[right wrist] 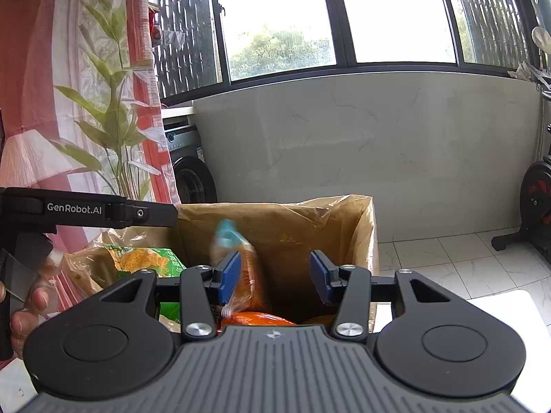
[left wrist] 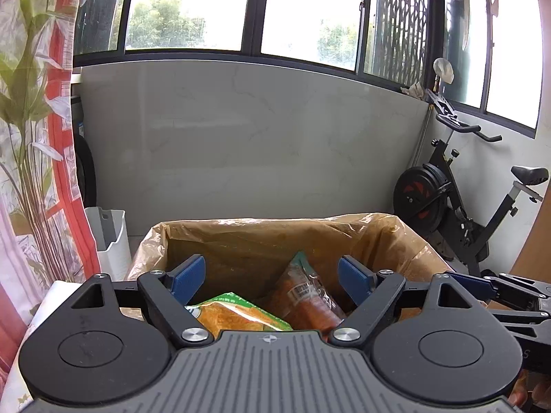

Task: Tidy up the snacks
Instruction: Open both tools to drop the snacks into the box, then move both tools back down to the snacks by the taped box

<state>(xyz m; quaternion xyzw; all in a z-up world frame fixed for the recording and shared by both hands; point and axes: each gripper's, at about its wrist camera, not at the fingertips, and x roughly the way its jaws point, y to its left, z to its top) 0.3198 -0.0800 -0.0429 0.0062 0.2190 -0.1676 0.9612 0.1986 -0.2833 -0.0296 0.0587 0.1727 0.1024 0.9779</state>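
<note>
**Snacks sit in the lined box, both claws wide apart above it**

Snacks lie inside a cardboard box (left wrist: 396, 237) that has a see-through plastic liner (left wrist: 148, 247) folded over its rim. One is a green and orange snack bag (left wrist: 237, 313). It lies low in the box, on the left side. Next to it stands an orange snack pack (left wrist: 306, 292) with a teal top. It leans up toward the back wall of the box. In the right wrist view this orange pack looks blurry.

The left claw (left wrist: 272, 280) hangs over the open box. Its two blue pads (left wrist: 187, 278) stand far apart and nothing is between them. They touch no snack. The snacks show below, in the gap.

The right claw (right wrist: 272, 277) hangs over the same box from the other side. Its blue pads (right wrist: 229, 277) are apart too. The orange pack shows just beside the left pad, but the pads do not squeeze it.

In the right wrist view, a person's hand (right wrist: 24, 313) holds the handle of the left claw at the left edge.

The box stands on a white tiled floor (right wrist: 447, 258). Behind it is a pale wall (left wrist: 248, 137) with big windows (left wrist: 186, 10) above. A flowery curtain (left wrist: 34, 120) hangs on the left. A washing machine (right wrist: 187, 168) sits behind the curtain. A black exercise bike (left wrist: 458, 199) stands on the right, and a white bin (left wrist: 110, 241) stands left of the box.
</note>
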